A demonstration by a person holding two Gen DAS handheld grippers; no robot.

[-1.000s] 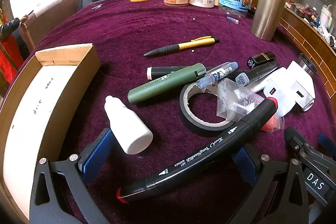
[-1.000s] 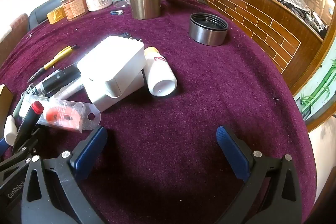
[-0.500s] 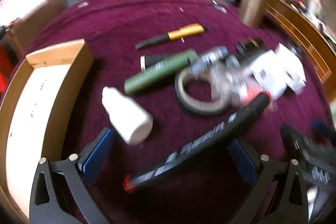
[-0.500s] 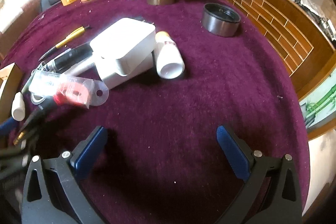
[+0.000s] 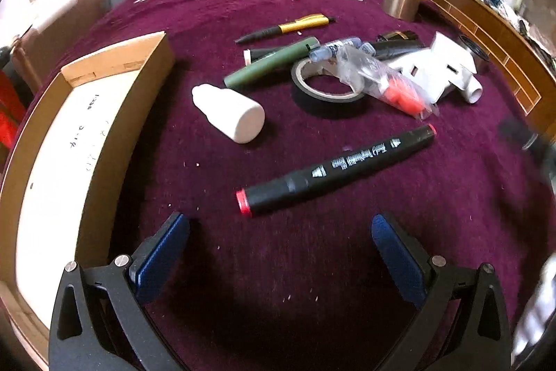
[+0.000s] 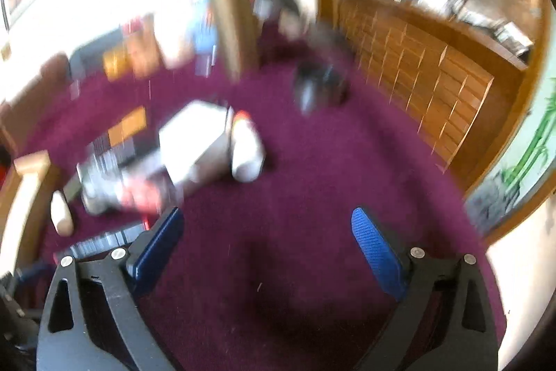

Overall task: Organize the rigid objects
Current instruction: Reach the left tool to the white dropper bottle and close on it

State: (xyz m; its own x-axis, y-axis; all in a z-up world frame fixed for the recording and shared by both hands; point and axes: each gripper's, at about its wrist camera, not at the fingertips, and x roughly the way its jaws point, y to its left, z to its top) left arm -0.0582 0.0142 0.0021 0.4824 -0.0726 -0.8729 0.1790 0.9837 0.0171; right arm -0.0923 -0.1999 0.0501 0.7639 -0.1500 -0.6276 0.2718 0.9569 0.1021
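A fuzzy plum velvet tabletop (image 5: 312, 266) carries a slim black marker (image 5: 335, 167) with red end caps, lying just ahead of the left tool (image 5: 280, 232), whose blue ribbed pads stand wide apart, empty. A smooth white bottle (image 5: 231, 112) lies ahead-left beside a cardboard tray (image 5: 104, 113). The marker's white lettering is unreadable. The right tool (image 6: 267, 226) is also spread, holding nothing; its view is blurred.

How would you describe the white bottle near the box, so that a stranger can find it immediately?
Start at the open box on the left of the purple cloth. Just right of its wall lies the white bottle on its side, apart from the pile. It is plain, stubby and unlabelled, unlike the slim green pen behind it.
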